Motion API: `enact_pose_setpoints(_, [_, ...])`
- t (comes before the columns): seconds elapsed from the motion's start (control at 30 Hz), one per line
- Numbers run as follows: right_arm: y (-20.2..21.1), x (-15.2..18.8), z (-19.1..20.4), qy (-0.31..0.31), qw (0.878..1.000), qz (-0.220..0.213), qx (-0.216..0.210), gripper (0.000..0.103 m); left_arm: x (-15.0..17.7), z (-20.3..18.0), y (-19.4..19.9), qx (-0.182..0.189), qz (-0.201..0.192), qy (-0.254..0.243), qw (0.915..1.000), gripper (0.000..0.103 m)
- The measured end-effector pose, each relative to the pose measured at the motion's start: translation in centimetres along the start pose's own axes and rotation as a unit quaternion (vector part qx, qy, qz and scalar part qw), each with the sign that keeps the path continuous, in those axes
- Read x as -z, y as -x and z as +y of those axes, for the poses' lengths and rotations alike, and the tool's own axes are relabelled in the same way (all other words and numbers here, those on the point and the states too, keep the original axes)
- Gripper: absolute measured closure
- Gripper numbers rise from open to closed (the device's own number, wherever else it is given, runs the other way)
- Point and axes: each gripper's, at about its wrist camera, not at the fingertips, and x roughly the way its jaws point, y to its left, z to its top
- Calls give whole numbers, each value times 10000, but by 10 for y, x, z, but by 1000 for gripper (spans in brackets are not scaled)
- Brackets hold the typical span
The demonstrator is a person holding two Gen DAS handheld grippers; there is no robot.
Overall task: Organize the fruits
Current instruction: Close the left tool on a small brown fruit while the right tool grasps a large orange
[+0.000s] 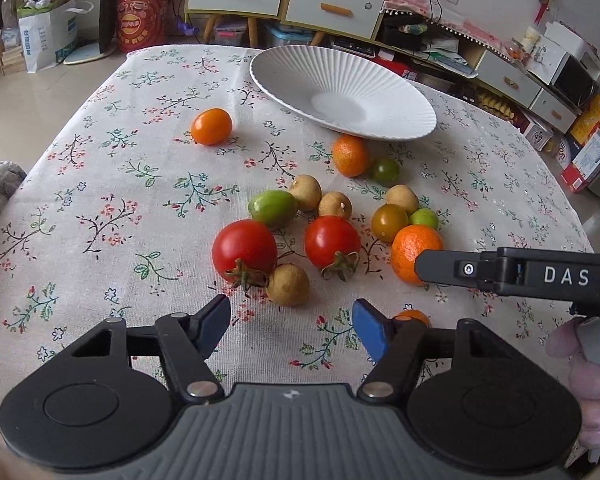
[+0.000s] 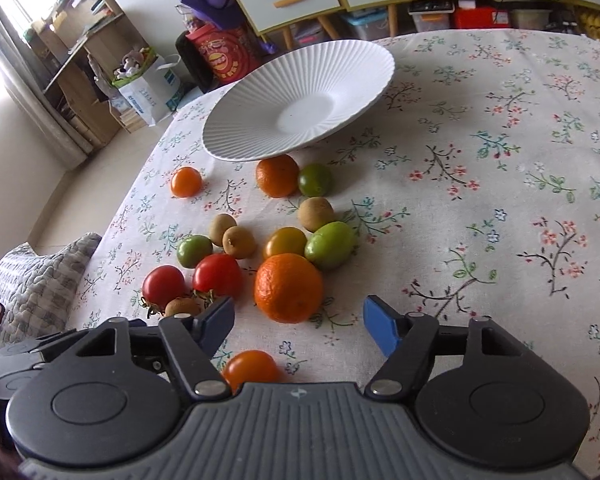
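Note:
Small fruits lie scattered on a flowered tablecloth in front of a white ribbed plate (image 1: 300, 68) (image 2: 260, 120), which holds nothing. My left gripper (image 1: 290, 320) is open over bare cloth, just short of a tan longan (image 1: 288, 284) and two red tomatoes (image 1: 244, 246) (image 1: 332, 242). My right gripper (image 2: 298, 320) is open too. A large orange (image 2: 288, 288) sits just ahead of its blue pads (image 2: 380, 330), untouched. A small orange tomato (image 2: 252, 368) lies under the right gripper. From the left wrist view, a right finger (image 1: 440, 270) reaches in beside that orange (image 1: 414, 250).
Green fruits (image 2: 330, 244), more longans (image 2: 315, 213), a second orange (image 2: 277, 175) and a lone orange tomato (image 1: 211, 126) lie nearer the plate. The cloth to the right (image 2: 500, 200) is bare. A grey cushion (image 2: 32, 280) sits off the table's left edge; cabinets stand behind.

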Motion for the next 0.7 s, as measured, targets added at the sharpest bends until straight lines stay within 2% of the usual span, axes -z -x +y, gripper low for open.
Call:
enact_pose_setpoints(0.13, [-7, -1, -1, -10, 10000, 20, -84, 47, 1, 5, -4, 149, 0, 159, 9998, 56])
enact_pose_setpoints(0.33, [-11, -1, -3, 27, 9999, -13, -135, 53, 2, 6, -5, 250, -92, 259, 9993, 71])
enact_pose_setpoints(0.5, [-12, 0, -2, 81, 9998, -52, -163, 58, 3, 2, -5, 241, -203, 118, 9994, 76])
enact_pose_setpoints(0.7, [-15, -1, -4, 108, 9997, -113, -186, 60, 4, 5, -13, 190, -313, 181, 9992, 76])
